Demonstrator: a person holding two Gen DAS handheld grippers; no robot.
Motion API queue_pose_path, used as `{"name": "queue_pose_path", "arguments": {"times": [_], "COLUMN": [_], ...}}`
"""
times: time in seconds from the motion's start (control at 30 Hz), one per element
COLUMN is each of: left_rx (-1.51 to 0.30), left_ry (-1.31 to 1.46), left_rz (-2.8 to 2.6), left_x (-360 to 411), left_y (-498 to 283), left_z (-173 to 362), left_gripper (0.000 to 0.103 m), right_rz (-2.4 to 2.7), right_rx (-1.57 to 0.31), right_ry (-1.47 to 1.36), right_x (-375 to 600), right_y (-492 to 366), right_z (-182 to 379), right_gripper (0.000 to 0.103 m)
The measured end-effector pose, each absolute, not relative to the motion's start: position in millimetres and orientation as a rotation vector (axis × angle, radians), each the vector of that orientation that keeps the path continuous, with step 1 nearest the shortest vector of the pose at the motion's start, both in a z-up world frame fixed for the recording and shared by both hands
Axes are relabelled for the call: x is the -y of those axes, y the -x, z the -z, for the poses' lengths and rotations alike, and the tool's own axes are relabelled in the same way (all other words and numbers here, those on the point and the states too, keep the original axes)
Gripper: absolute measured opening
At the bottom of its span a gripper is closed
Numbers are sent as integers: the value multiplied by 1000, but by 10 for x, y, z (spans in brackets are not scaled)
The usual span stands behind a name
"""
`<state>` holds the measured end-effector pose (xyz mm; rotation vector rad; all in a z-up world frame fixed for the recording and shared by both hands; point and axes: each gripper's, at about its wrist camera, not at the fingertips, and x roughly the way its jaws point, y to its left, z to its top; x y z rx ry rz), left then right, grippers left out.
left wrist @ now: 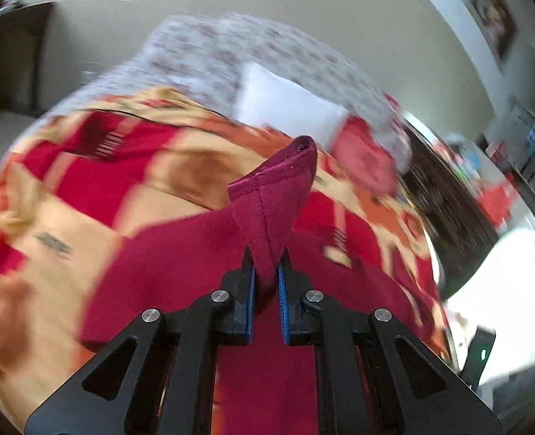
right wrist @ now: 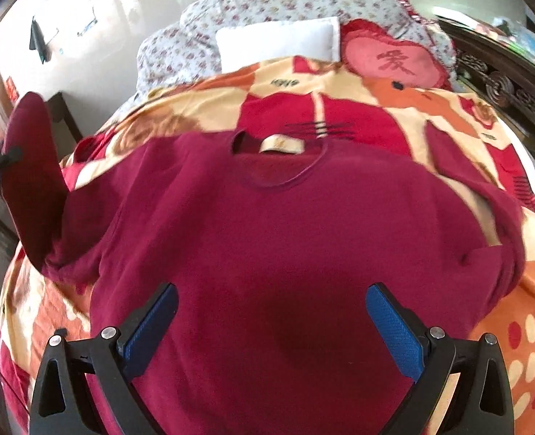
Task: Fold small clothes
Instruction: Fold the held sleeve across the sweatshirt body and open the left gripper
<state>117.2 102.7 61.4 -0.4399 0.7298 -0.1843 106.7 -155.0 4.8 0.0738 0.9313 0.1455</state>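
One dark red sweater (right wrist: 285, 239) lies spread front-up on the bed, on a blanket (right wrist: 405, 108) w/ red, orange & cream blocks. It fills the centre and lower part of the right wrist view, neckline toward the top of the frame, a cream label (right wrist: 281, 145) showing inside the collar.

Left gripper (left wrist: 266, 272): fingers closed tight on a sleeve (left wrist: 274, 199) of the sweater. In the left wrist view the blue pads (left wrist: 283, 297) pinch the cloth at lower centre, and the cuff end stands up above them toward frame centre, hem seam visible. That view is motion-blurred. In the right wrist view the same sleeve (right wrist: 31, 177) is lifted at the left edge of the frame, rising clear of the blanket while its shoulder end stays joined to the body of the sweater.

Right gripper (right wrist: 271, 322): fingers wide open, nothing between the pads, at the bottom of its frame over the sweater's lower front. Can't tell if the tips touch the cloth.

Upper part of both frames: floral quilt (right wrist: 267, 0) bunched at the head of the bed, a white pillow (right wrist: 278, 41) against it, and just right of that a pink-and-red cushion (right wrist: 394, 59) w/ a red character on it. Dark carved wood headboard (right wrist: 503, 87) at upper right of the right wrist view.
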Motion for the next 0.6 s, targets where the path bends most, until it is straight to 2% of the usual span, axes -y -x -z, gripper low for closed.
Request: {"name": "queue_pose_path", "arguments": {"times": [0.23,0.43,0.5,0.57,0.6], "left_rx": [-875,-970,-990,-984,-970], "left_ry": [339,260,247,240,234], "left_rz": [276,348,376,416,431], "left_x": [126,553,558,506,457], "left_y": [-1293,-1222,-1173,-1045,-961], "left_z": [7,366,362,269,190], "left_gripper": [9,11,22,28,35], "right_rz": [-73,-81,-101,-125,-136], "right_rx": [-921,-928,-932,-933,-933], "right_ry": [-143,-184,-191,-192,-192], "right_x": [2041,2251,2241,2207,2187], "right_y": [-1067,-1065,-1074,-1097,-1102], "right_z": [-112,-73,-51,-36,-29], "right_gripper": [103,103,103,103,103]}}
